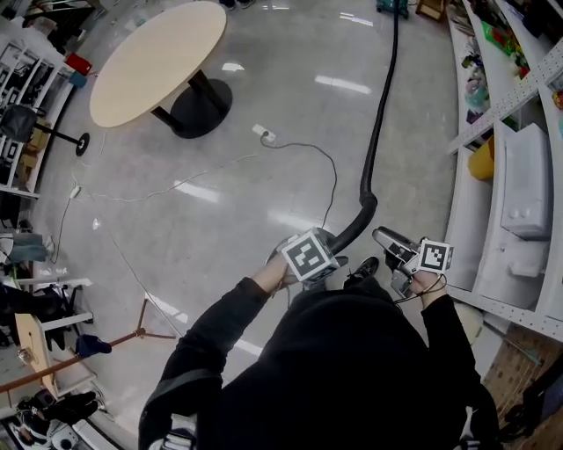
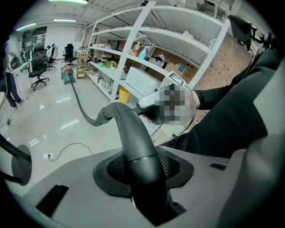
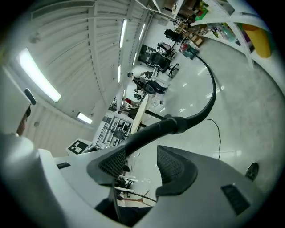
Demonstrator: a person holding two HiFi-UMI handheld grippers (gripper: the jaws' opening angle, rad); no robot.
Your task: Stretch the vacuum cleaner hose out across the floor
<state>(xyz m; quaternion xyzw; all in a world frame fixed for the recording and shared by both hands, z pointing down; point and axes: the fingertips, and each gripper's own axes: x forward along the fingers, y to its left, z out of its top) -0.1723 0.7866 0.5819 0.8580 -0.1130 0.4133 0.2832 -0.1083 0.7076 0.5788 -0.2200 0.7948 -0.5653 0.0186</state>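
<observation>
The black vacuum hose [image 1: 374, 132] runs across the grey floor from the vacuum cleaner [image 1: 392, 7] at the far end to a curved rigid end tube [image 1: 347, 230] near my feet. My left gripper [image 1: 332, 246] is shut on that tube; in the left gripper view the dark tube [image 2: 133, 138] fills the space between the pads [image 2: 165, 165]. My right gripper [image 1: 387, 239] hovers just right of the tube, apart from it. In the right gripper view its jaws [image 3: 142, 167] stand open with nothing between them, and the tube [image 3: 151, 131] passes beyond the left pad [image 3: 113, 162].
White shelving [image 1: 519, 202] with boxes and a yellow container [image 1: 482, 160] lines the right side. A round wooden table [image 1: 158, 57] stands at the far left. A thin cable with a socket block [image 1: 264, 134] lies on the floor left of the hose. Office chairs [image 2: 38, 62] stand far off.
</observation>
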